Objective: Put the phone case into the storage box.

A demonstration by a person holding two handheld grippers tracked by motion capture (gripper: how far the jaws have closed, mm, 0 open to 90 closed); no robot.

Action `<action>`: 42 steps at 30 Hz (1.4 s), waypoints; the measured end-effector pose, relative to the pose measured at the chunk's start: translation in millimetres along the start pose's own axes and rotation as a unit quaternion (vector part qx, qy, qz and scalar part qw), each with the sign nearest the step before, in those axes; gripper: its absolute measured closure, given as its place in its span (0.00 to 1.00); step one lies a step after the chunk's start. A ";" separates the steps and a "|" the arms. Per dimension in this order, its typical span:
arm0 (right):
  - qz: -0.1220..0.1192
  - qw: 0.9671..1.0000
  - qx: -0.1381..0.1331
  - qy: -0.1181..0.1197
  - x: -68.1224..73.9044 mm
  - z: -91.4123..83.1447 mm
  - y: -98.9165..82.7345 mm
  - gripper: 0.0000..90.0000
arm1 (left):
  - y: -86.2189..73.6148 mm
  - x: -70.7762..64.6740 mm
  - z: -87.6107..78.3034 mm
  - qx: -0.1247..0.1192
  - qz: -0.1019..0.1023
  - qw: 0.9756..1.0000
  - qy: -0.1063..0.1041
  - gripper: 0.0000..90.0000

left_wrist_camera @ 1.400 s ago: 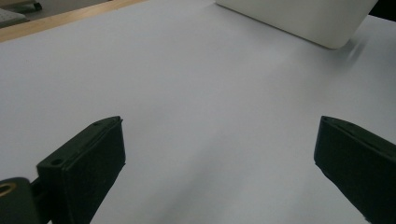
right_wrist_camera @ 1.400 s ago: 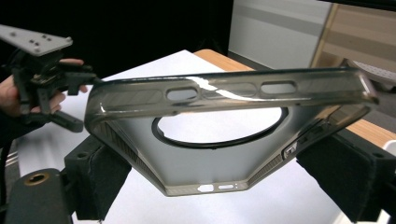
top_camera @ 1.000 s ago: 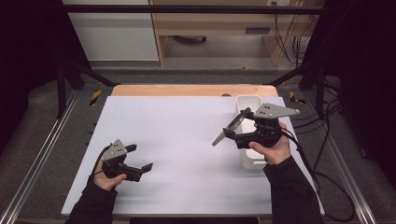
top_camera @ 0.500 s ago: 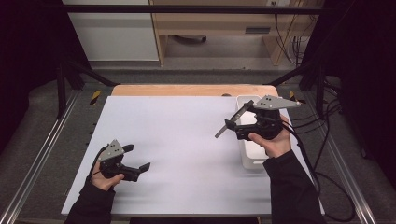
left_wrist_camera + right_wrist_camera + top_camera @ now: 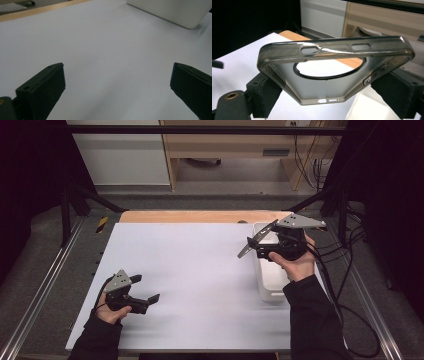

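Observation:
My right gripper (image 5: 261, 247) is shut on a smoky translucent phone case (image 5: 256, 239), held in the air above the left edge of a white tray (image 5: 272, 282). In the right gripper view the phone case (image 5: 332, 67) is clamped by its two long sides between the jaws, its ring cut-out facing me. At the near left of the white sheet (image 5: 200, 270), my left gripper (image 5: 145, 292) rests low, open with nothing between its jaws. The left gripper view looks across the bare sheet (image 5: 107, 50) toward the tray (image 5: 172, 11).
A wooden table edge (image 5: 200, 216) runs behind the sheet. Metal rails (image 5: 45, 280) flank both sides. Cables (image 5: 345, 270) trail to the right of the tray. Cabinets and a shelf stand beyond the table.
The right gripper has lifted and moved away and to the right with the phone case, now over the tray's edge. The left gripper has stayed nearly still.

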State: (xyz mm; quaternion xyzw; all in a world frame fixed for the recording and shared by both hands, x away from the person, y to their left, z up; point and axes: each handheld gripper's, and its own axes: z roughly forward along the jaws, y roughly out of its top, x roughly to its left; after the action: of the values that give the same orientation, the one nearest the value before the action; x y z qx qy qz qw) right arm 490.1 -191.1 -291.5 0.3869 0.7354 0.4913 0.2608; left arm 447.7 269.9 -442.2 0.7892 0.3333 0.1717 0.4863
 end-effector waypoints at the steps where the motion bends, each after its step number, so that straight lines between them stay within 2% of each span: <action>1: 0.002 1.000 0.001 -0.004 -1.2 0.0 0.4 0.14 | 0.0 0.1 -0.1 0.000 0.000 1.000 0.001 0.00; 12: 0.016 0.999 -0.002 -0.046 -15.9 5.1 4.3 0.14 | -1.2 1.4 0.1 0.000 0.000 1.000 0.000 0.00; 24: 0.026 0.996 0.009 -0.085 -31.0 14.4 7.0 0.14 | -1.6 1.8 0.5 -0.001 0.002 1.000 -0.002 0.00; 42: 0.056 0.988 0.028 -0.142 -54.7 36.0 10.0 0.14 | -2.1 1.7 1.6 0.002 0.006 1.000 -0.005 0.00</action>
State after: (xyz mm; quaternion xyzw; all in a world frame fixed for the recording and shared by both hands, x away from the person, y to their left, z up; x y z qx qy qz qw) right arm 551.5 -215.3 -295.8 0.5004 0.6818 0.4239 0.3240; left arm 449.1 270.7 -444.8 0.7930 0.3260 0.1698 0.4858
